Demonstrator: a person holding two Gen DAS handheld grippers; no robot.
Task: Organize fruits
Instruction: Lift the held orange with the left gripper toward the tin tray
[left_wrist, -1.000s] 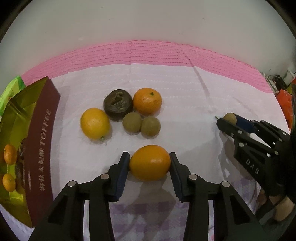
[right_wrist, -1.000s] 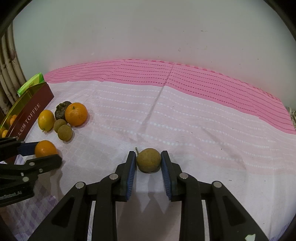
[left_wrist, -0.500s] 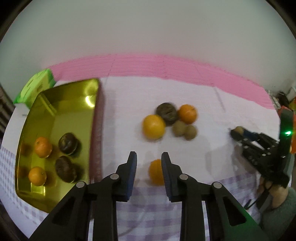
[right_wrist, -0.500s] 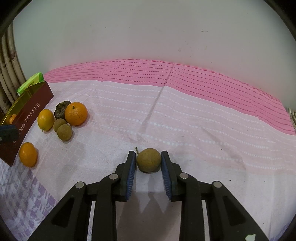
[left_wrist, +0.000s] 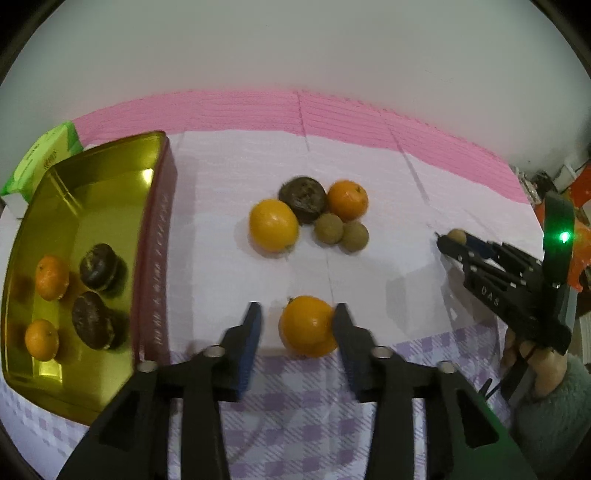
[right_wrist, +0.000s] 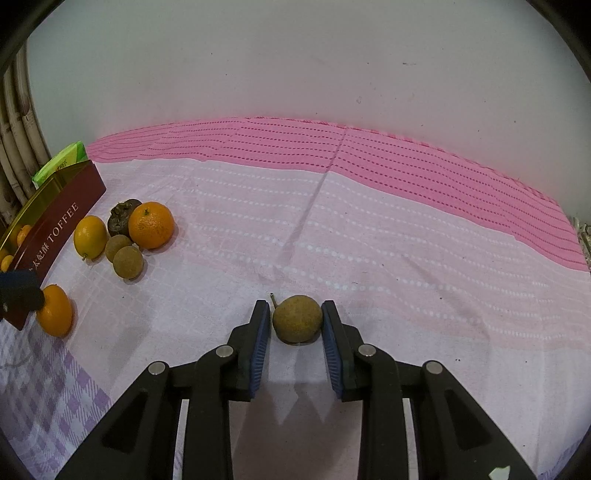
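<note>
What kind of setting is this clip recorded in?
Probably a home, not a lab: a table against a plain wall, spread with a pink and purple-checked cloth, loose fruit beside a gold toffee tin, and a green packet behind it.

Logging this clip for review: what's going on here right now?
A person is sorting fruit into a gold tin that already holds four pieces. The left tool is open around an orange on the cloth, one finger touching it. The right tool brackets a small brown fruit without clearly clamping it. Five more fruits sit clustered nearby.
</note>
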